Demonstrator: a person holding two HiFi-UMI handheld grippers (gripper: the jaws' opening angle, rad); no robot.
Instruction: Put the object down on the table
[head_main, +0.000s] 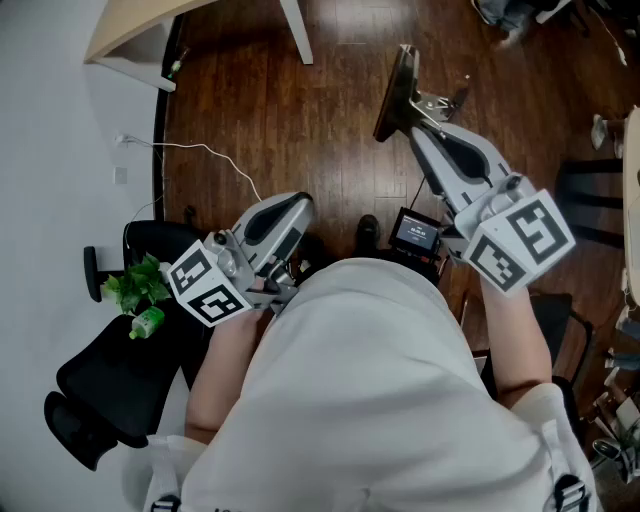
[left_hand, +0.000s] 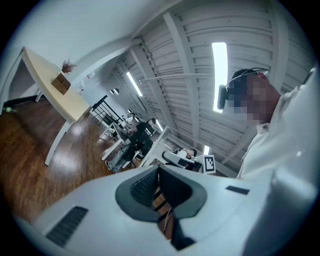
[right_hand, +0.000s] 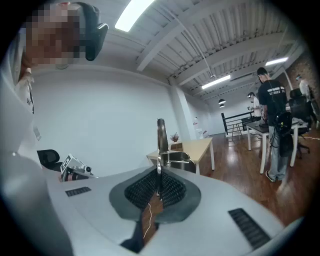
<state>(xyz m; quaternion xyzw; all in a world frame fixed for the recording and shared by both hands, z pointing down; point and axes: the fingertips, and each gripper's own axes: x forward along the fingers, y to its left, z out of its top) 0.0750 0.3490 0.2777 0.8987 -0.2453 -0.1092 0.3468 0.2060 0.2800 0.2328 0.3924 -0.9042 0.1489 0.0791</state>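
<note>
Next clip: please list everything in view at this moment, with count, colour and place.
Thin flat object: one, dark, held edge-on above the floor.
Table: one, pale, upper left.
Cable: one, white, on floor.
Office chair: one, black, lower left.
Plant: one, green, by chair.
Bottle: one, green, beside plant.
Screen device: one, black, centre.
Left gripper: grey-white, fingers shut, empty.
Right gripper: grey-white, clamping the object.

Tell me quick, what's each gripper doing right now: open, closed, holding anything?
Left gripper: closed, nothing between its jaws.
Right gripper: closed on a thin flat metal object.
</note>
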